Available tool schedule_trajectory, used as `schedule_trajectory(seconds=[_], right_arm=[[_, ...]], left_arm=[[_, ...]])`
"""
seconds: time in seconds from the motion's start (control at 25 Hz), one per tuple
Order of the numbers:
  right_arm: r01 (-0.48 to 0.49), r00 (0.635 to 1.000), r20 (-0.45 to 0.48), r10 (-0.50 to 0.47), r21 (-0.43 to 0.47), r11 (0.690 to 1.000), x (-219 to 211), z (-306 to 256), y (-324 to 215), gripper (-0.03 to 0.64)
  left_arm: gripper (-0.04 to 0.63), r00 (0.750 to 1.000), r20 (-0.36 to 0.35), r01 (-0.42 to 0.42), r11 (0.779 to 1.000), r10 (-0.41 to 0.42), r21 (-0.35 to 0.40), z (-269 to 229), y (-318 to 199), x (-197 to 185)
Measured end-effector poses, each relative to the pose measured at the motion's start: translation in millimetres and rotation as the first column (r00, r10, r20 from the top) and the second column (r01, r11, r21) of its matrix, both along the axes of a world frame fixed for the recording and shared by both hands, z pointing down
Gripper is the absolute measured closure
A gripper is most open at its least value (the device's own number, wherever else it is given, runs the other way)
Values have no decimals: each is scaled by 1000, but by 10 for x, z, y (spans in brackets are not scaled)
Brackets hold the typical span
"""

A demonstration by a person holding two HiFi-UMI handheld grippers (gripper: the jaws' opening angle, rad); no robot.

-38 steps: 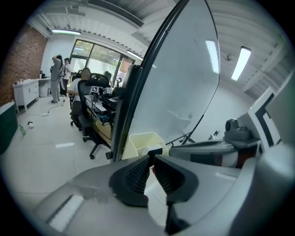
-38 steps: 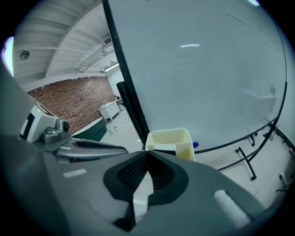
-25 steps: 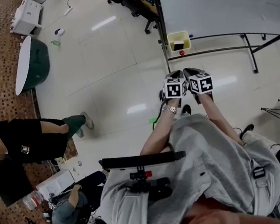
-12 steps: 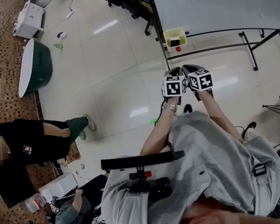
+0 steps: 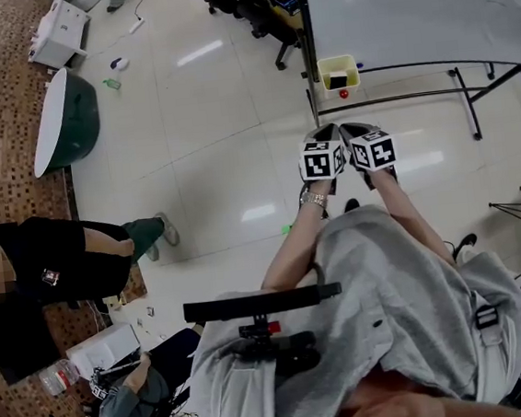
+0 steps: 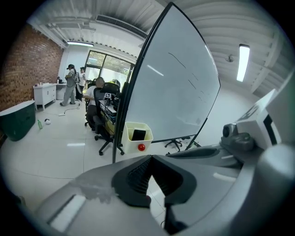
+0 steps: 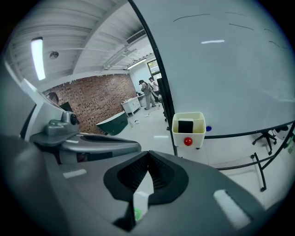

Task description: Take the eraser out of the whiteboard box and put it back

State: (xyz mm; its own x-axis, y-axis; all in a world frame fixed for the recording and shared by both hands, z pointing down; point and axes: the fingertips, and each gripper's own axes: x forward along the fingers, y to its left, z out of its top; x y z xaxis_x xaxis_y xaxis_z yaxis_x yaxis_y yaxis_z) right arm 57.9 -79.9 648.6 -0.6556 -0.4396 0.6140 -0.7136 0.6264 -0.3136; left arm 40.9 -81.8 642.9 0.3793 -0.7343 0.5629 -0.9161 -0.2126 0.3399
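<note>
A pale yellow box [image 5: 338, 73] hangs on the whiteboard [image 5: 405, 2] frame, with the black eraser [image 5: 340, 81] standing inside it and a red magnet [image 5: 344, 94] just below. My left gripper [image 5: 329, 133] and right gripper [image 5: 356, 131] are held side by side in the air, well short of the box, and point toward it. In the left gripper view the left gripper [image 6: 150, 157] is shut on nothing, with the box [image 6: 138, 137] ahead. In the right gripper view the right gripper [image 7: 148, 153] is shut and empty, and the eraser [image 7: 185, 126] shows in the box [image 7: 189, 130].
The whiteboard's black stand legs [image 5: 467, 102] spread over the white floor on the right. Office chairs and a desk [image 5: 257, 0] stand left of the board. A green tub [image 5: 64, 117] lies far left. Two people [image 5: 54, 271] are at the lower left.
Both grippers, still shut and side by side, have lifted a little toward the box. The head view has shifted slightly.
</note>
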Motion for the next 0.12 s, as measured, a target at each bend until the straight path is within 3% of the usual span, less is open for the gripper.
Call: schedule_trajectory(seconds=[0.12], right_arm=[[-2, 1000, -13, 2, 7, 1000, -73, -21, -10, 614]], left_arm=[[593, 1000, -1, 9, 1000, -9, 10, -48, -2, -68]])
